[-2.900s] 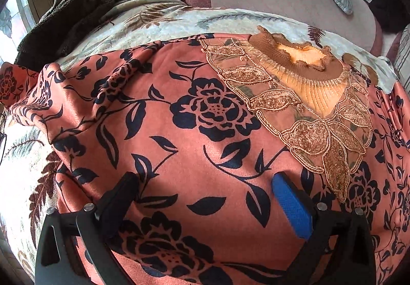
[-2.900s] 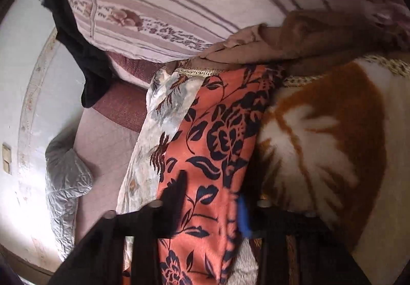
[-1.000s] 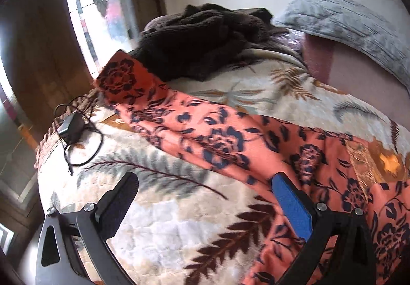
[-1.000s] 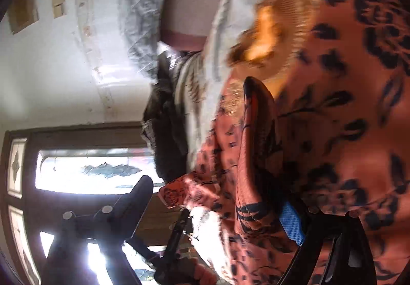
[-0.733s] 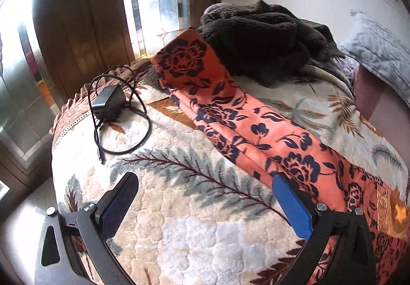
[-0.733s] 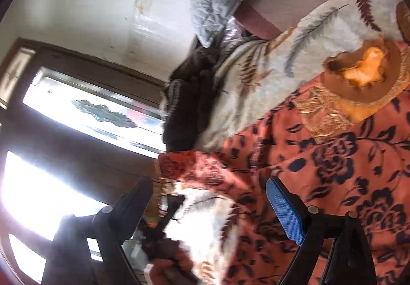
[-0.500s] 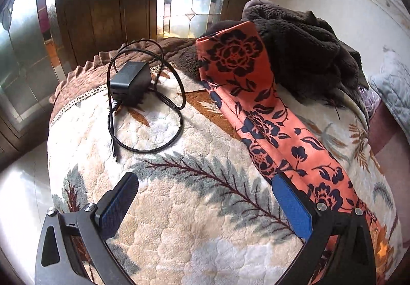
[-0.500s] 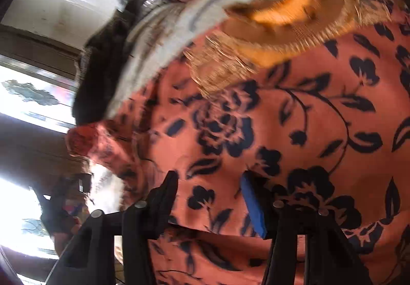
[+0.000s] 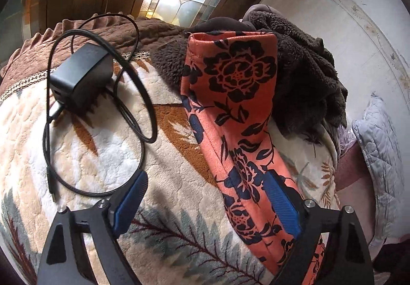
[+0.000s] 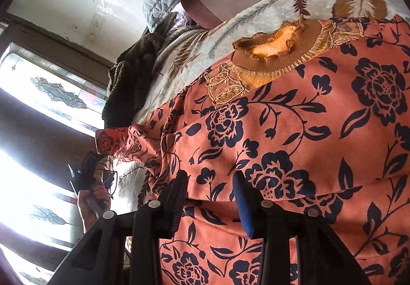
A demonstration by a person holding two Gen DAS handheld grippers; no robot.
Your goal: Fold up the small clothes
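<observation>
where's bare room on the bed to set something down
Free: the blanket between the cable and the orange sleeve, and nearer the camera. Crowded: the charger at left, the dark fleece pile behind the cuff.

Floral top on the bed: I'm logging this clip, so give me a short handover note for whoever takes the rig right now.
Left gripper: open, jaws closing, one pad over the sleeve; nothing gripped.
Right gripper: jaws narrowed around a fold of the floral top, apparently gripping it.
Things: the top lies spread on the blanket, its sleeve stretched out with the cuff on a dark fleece; a charger lies beside it.
Done: top laid out.
Left: probably bring the sleeve in, then fold the body.
</observation>
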